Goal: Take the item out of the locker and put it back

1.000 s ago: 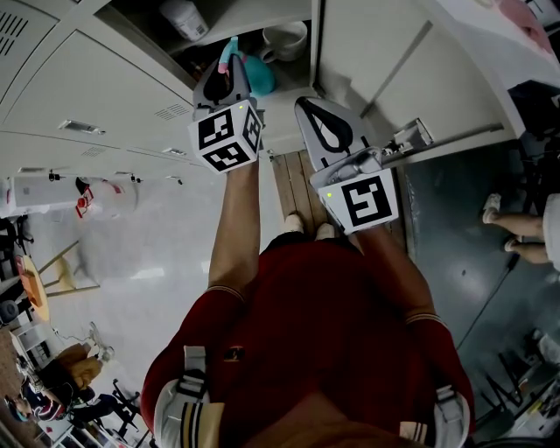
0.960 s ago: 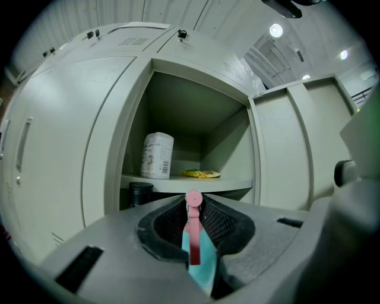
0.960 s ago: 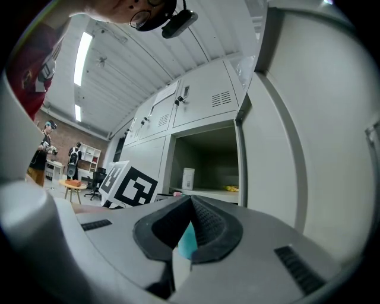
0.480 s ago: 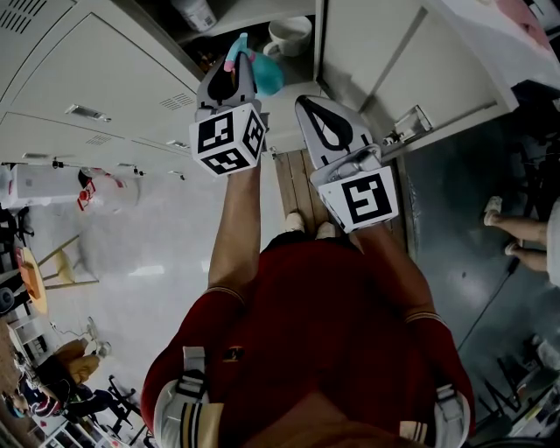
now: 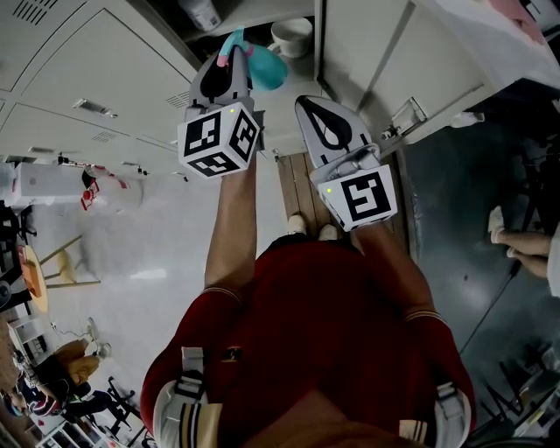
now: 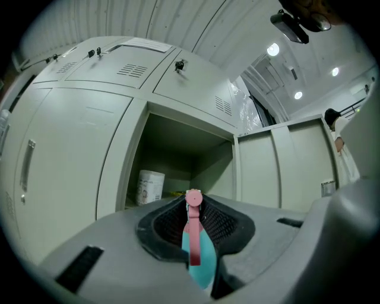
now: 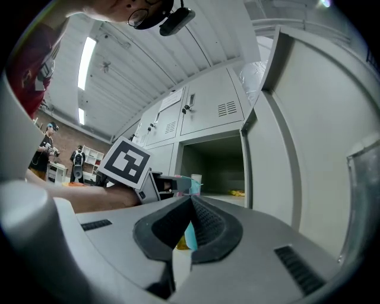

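Teal with a pink strip down its front, the item (image 5: 265,70) is clamped in the jaws of the left gripper (image 5: 229,66). It is held in the air just before the mouth of the open locker (image 5: 245,16), at 12 o'clock in the head view, and is not resting on the shelf. Inside, a white mug (image 5: 289,37) stands at the item's 1 o'clock and a white canister (image 5: 199,10) at its 11 o'clock. The right gripper (image 5: 306,105) hangs at 3 o'clock of the left one, beside the open door (image 5: 367,52); its jaws meet at the tips and pinch nothing I can make out. I judge the item is out of the locker, so putting it back is the step in hand. That calls for a level push into the bay, setting it down clear of mug and canister, then parting the jaws.
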Demonstrator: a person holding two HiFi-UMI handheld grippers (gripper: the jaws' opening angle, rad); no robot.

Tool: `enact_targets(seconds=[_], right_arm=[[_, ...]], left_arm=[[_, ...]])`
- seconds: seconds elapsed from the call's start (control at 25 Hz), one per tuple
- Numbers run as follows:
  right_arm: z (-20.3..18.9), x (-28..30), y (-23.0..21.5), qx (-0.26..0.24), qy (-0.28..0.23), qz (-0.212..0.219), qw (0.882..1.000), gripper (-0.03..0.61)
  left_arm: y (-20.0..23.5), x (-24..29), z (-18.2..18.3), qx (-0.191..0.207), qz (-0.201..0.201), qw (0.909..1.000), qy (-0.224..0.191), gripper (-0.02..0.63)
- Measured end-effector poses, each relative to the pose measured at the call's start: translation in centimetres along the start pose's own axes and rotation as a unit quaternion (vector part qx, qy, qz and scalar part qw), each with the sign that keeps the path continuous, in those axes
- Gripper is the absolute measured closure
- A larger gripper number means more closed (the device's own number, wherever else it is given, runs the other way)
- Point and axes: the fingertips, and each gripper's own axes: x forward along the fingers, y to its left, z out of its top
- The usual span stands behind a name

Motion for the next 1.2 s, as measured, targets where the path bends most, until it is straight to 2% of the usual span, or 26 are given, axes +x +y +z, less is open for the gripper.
enact_targets(seconds=[0.8, 1.2], right_arm=[[1.2, -0.8, 0.3, -0.012, -0.012, -0.006, 1.000, 0.581], [1.7, -0.6, 0.2, -0.017, -0.013, -0.011, 1.000, 0.581]], left_arm=[[-1.6, -0.3, 9.0, -0.005, -0.036, 0.9962, -0.080, 0.549], [-1.3, 1.1, 11.2, -0.021, -0.042, 0.9938, -0.101, 0.549]])
